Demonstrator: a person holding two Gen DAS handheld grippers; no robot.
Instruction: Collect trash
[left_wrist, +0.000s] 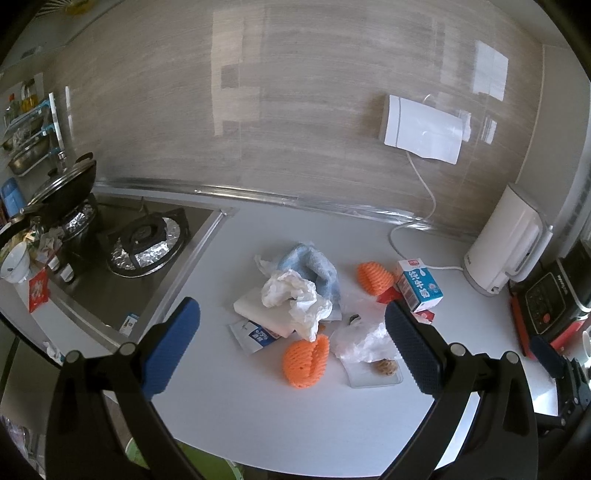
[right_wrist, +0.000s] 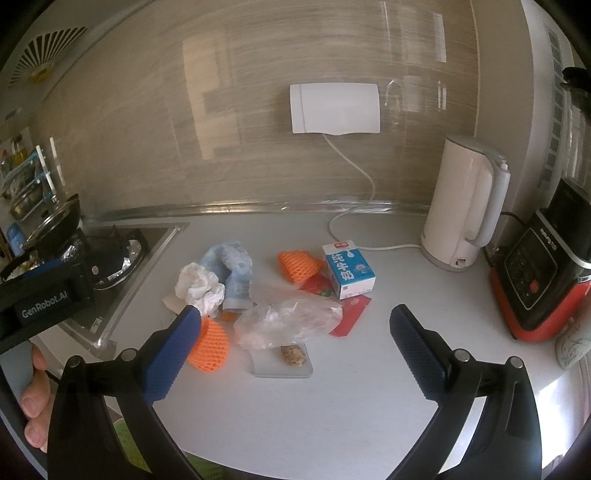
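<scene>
Trash lies in a heap on the white counter (left_wrist: 258, 413): crumpled white paper (left_wrist: 295, 299), two orange foam nets (left_wrist: 306, 363) (left_wrist: 373, 277), a clear plastic bag (left_wrist: 364, 341), a blue milk carton (left_wrist: 419, 285), a flat wrapper (left_wrist: 255, 334) and red scraps. My left gripper (left_wrist: 291, 347) is open, above the counter short of the heap. My right gripper (right_wrist: 295, 347) is open too, short of the plastic bag (right_wrist: 284, 321), carton (right_wrist: 349, 271) and near net (right_wrist: 208, 345).
A gas stove (left_wrist: 144, 240) with a wok (left_wrist: 62, 192) sits left. A white kettle (right_wrist: 465, 206) and a red-black appliance (right_wrist: 532, 280) stand right. A blue cloth (left_wrist: 317, 269) lies in the heap. A small tray with a food piece (right_wrist: 291, 358) lies nearest.
</scene>
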